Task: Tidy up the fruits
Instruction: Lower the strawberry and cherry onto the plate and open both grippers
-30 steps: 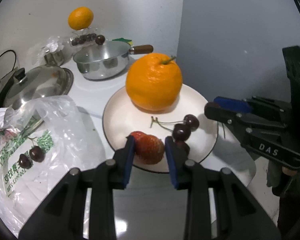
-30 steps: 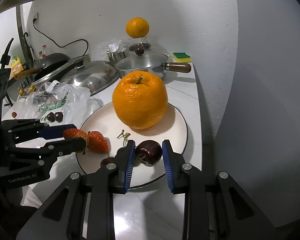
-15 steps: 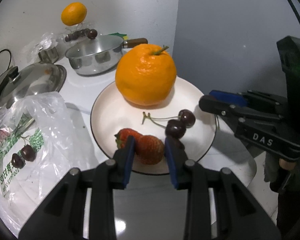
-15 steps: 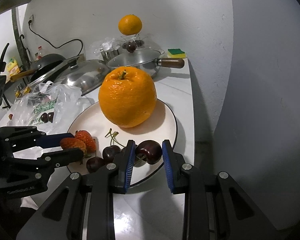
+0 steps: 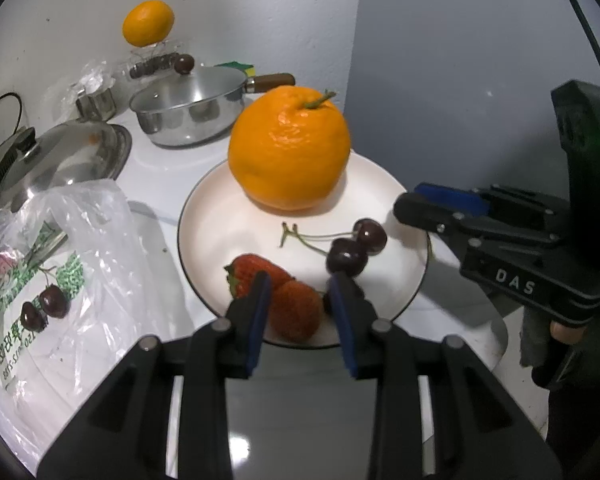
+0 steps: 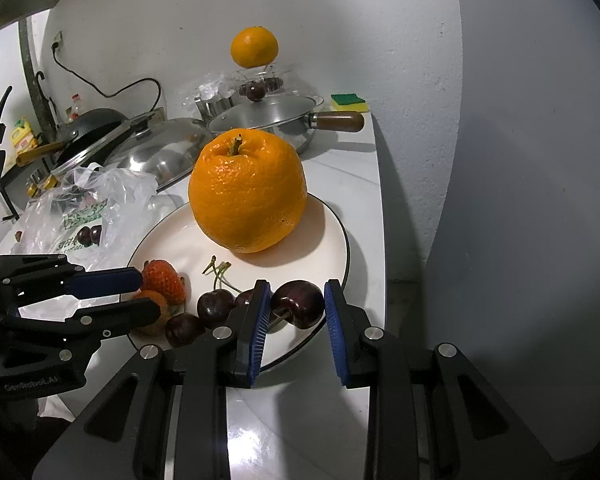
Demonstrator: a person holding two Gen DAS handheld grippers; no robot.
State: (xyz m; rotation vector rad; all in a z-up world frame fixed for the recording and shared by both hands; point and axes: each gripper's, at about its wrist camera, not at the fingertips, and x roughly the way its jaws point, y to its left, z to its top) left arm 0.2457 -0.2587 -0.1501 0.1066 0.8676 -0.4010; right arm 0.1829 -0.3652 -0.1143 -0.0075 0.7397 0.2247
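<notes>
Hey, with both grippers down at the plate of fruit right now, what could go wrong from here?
The right gripper is shut on a cherry near the plate rim; its stem links to other cherries, so lifting may drag them off. The left gripper has just been opening around a strawberry that lies against a second one; withdrawing could nudge them. A knocked plate might roll the big orange.

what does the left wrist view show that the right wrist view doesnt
Only the left wrist view: a hand holding the right tool, and the strawberry between its own pads, which have just been opening.
Only the right wrist view: a black pan, a wall cable, and the cherry its pads are shut on.
Both: the big orange, plate, bag and lidded pot.
</notes>
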